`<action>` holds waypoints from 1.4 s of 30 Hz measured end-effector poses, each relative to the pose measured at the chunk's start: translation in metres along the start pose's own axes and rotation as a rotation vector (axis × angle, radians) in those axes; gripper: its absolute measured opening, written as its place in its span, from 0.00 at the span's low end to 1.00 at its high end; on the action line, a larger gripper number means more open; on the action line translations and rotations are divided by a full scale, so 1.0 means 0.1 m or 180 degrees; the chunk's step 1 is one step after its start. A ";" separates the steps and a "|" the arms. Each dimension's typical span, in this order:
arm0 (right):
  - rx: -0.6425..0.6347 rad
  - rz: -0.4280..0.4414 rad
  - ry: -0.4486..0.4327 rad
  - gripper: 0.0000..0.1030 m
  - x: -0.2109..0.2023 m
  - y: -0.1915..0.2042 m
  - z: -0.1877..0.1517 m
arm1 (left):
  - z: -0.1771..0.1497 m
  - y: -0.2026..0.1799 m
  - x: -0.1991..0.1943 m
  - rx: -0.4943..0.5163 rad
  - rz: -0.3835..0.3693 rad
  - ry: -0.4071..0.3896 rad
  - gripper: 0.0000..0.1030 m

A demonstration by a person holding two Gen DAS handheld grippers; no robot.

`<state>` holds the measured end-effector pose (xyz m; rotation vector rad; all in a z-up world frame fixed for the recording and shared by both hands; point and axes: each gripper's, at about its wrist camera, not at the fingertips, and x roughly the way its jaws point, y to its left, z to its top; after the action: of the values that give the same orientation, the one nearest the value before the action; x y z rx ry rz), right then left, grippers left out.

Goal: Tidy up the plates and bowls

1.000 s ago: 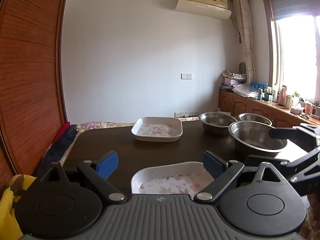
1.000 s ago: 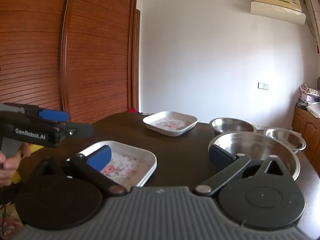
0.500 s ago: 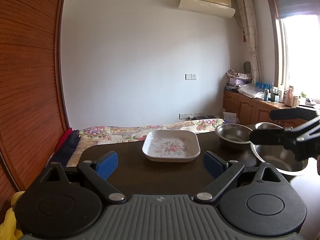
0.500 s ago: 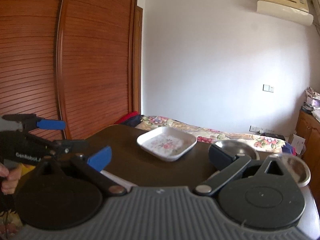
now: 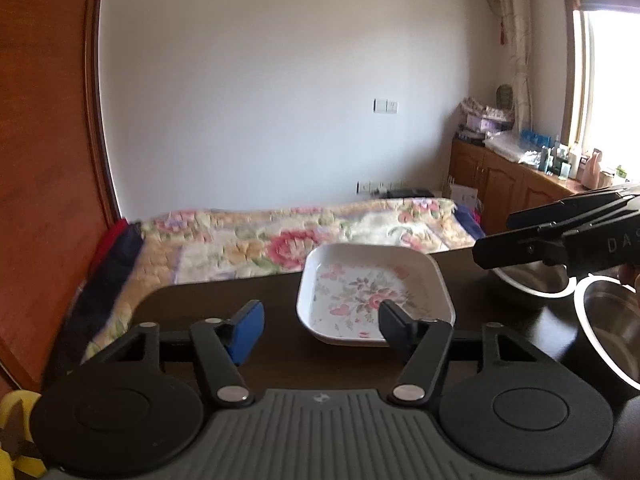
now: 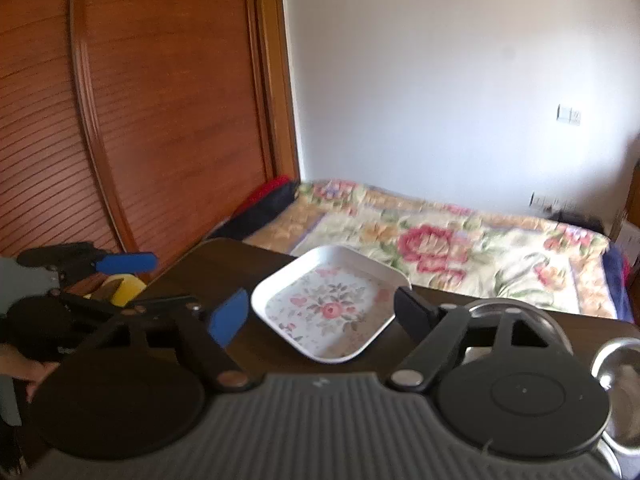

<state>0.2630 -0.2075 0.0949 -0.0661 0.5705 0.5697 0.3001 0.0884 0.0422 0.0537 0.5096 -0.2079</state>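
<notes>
Nearest the left wrist camera, the left gripper [image 5: 320, 326] stands with its jaws spread wide and nothing between them, raised above the dark table [image 5: 208, 300]; a second ago a second floral dish lay right under these fingers, and it has since dropped out of both views as the cameras tilted up and forward. The right gripper [image 6: 320, 314] is likewise wide apart and holds nothing; in the left wrist view it shows as a black shape at the right edge, in front of the bowls. Just past both sets of fingertips sits the white square plate [image 5: 374, 294] with its flower print, flat on the table and close to the table's far edge; it now looks larger and nearer than half a second ago. To its right stand two steel bowls [image 5: 612, 332], the nearer one close to the table's right side, the farther one partly hidden behind the right gripper; whether they touch each other I cannot tell. Bare dark tabletop lies to the left of the plate, out to the rounded left corner. Beyond the far edge lies a floral quilt [image 5: 280, 236], more of it showing than before. A wooden slatted door [image 6: 140, 120] closes the left side, and a wooden cabinet [image 5: 504, 188] stands by the window at the right.
</notes>
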 end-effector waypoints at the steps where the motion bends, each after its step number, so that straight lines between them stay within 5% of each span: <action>1: 0.0008 0.0011 0.0055 0.75 0.06 -0.03 0.02 | 0.00 0.02 0.06 -0.0021 0.0008 0.0037 0.85; 10: 0.0201 -0.0011 0.0507 0.55 0.56 -0.21 0.01 | 0.10 0.09 0.59 -0.0032 0.0029 0.0292 0.77; 25: 0.0277 -0.0107 0.0860 0.54 0.84 -0.23 -0.05 | 0.24 0.10 1.08 0.0030 -0.0089 0.0496 0.73; 34: 0.0256 -0.0155 0.1007 0.54 0.96 -0.26 -0.05 | 0.20 0.14 1.25 -0.0059 -0.0112 0.0654 0.48; 42: 0.0180 -0.0184 0.1112 0.54 1.06 -0.25 -0.03 | 0.21 0.20 1.27 -0.0152 -0.0174 0.0649 0.46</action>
<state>0.3477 -0.1771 0.0344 -0.1297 0.9211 0.4878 0.4225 0.0825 -0.0013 0.0143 0.7196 -0.2450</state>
